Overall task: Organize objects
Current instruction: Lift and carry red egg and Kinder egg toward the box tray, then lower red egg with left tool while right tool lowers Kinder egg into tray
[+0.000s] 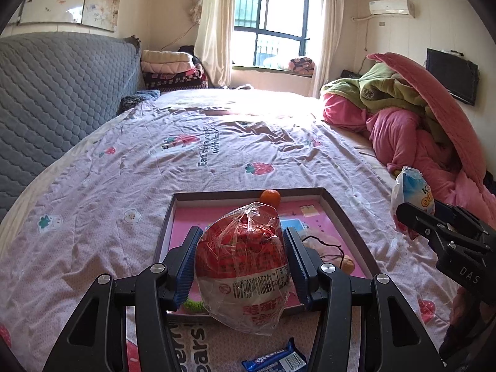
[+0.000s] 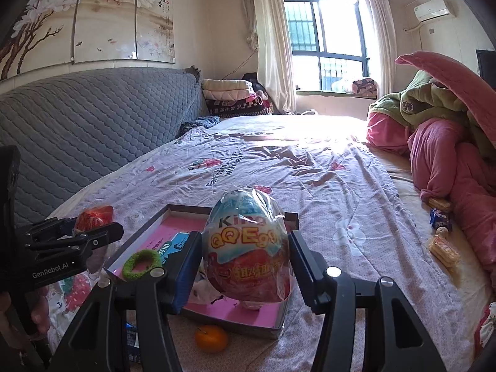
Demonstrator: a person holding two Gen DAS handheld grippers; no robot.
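Hovering level over tray, each gripper apparently clamping egg

Our left tool and right tool are matte black, with silver screws at the joints and ribbed blue pads on the fingers. White "GenRobot.AI" lettering marks the left tool's side.

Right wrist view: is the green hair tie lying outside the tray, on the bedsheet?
No. The green hair tie lies inside the tray, on its pink floor near the left wall.
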